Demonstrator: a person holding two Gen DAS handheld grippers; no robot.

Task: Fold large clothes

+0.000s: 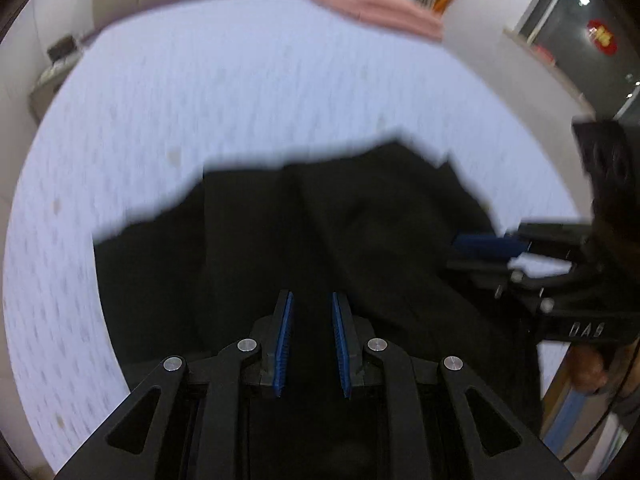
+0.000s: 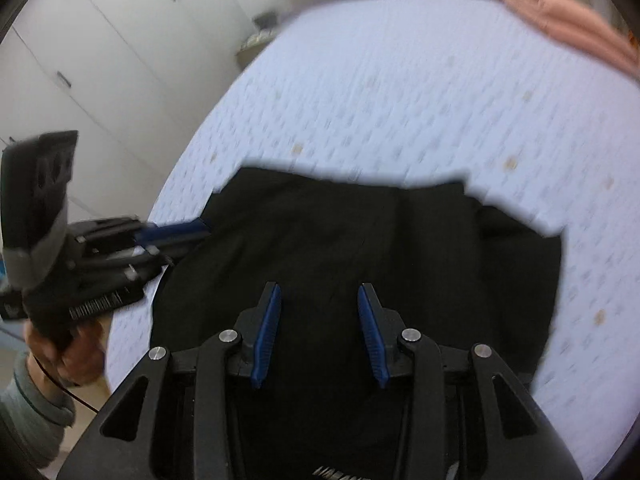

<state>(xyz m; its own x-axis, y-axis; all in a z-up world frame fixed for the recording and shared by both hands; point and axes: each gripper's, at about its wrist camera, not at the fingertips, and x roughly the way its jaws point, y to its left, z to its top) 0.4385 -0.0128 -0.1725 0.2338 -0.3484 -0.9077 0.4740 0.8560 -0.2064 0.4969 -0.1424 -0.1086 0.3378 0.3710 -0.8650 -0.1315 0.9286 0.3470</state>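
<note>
both grippers over black garment (image 1: pixel 304 240) on bed sheet (image 1: pixel 200 100). left gripper (image 1: pixel 313 300) & right gripper (image 2: pixel 319 292) jaws apart, holding nothing.

Lighting: soft, even indoor light, moderately bright, casting a cool bluish tint on the pale bed sheet (image 1: pixel 240 100); no hard shadows.

Dark areas: black garment (image 1: pixel 340 240) underexposed, its folds barely readable.

Glare: one small bright lamp reflection in a dark glass panel (image 1: pixel 584 0) (left wrist view, upper right).

Blur: motion smear over the sheet's print, the garment's outline and the pink cloth (image 2: pixel 560 12); nearest gripper (image 1: pixel 312 300) fingers sharp.

Distortion: strong fisheye curvature, with black vignette at all corners.
</note>
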